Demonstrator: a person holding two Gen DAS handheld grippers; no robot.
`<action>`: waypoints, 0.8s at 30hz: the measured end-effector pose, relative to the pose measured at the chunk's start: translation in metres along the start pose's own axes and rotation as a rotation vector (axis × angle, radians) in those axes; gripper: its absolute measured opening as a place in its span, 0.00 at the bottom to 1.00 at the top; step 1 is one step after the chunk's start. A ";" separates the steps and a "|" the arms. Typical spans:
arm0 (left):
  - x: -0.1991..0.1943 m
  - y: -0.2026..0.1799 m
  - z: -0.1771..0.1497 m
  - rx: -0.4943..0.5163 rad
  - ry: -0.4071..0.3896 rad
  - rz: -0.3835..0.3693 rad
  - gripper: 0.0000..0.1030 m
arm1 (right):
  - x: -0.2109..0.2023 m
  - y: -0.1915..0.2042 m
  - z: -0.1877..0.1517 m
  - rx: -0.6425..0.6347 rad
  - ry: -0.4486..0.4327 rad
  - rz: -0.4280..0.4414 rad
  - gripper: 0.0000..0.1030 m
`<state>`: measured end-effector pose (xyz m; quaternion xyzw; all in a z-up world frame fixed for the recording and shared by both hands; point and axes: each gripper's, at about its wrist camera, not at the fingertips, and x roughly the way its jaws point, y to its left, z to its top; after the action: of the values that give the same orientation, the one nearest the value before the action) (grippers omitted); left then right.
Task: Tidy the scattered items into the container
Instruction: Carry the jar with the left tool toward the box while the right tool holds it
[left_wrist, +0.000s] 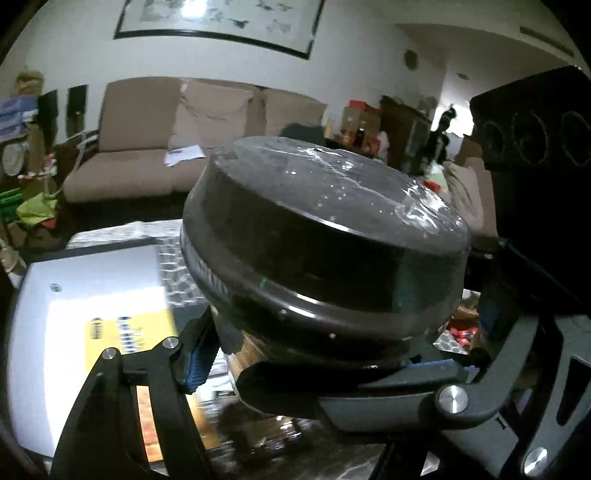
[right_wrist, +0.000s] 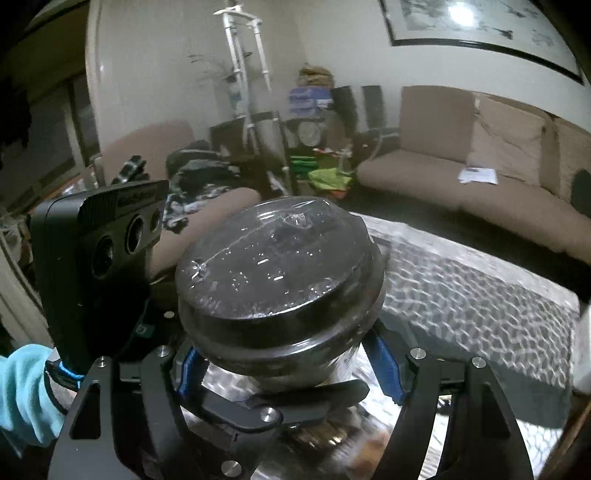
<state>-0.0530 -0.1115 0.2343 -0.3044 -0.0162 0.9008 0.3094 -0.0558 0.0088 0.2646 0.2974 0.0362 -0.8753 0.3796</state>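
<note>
- A living room fills the background: a beige sofa (left_wrist: 155, 147) along a white wall, a black-framed picture (left_wrist: 221, 22) hanging above it, papers on a seat cushion, and clutter of bags and boxes at the sofa's far end
- Below the grippers lies a table (right_wrist: 480, 295) covered in a grey-and-white honeycomb pattern; in the left wrist view a white box (left_wrist: 92, 295) with a yellow label sits on it, to the left of the jar
- A jar (left_wrist: 325, 240) with a wide black lid wrapped in clear plastic film dominates both views, raised above the table and tilted
- The left gripper (left_wrist: 332, 362) is closed around the jar just below the lid, its blue-padded fingers (left_wrist: 199, 362) pressed to the glass on either side
- The right gripper (right_wrist: 291, 362) likewise clasps the jar beneath the lid, blue pads touching both flanks, with the other gripper's dark finger crossing in front
- The left gripper's black camera housing stands just left of the jar in the right wrist view, a light-blue sleeve (right_wrist: 26, 391) beneath it
</note>
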 end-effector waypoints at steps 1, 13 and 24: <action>-0.006 0.009 0.001 0.002 -0.002 0.015 0.67 | 0.010 0.009 0.008 -0.008 0.002 0.012 0.74; -0.039 0.153 -0.001 -0.043 0.017 0.160 0.64 | 0.155 0.062 0.064 -0.006 0.044 0.139 0.73; 0.002 0.234 -0.034 -0.063 0.133 0.208 0.64 | 0.250 0.058 0.052 0.035 0.127 0.210 0.73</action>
<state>-0.1628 -0.3048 0.1545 -0.3729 0.0077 0.9049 0.2052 -0.1753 -0.2077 0.1794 0.3612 0.0134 -0.8105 0.4609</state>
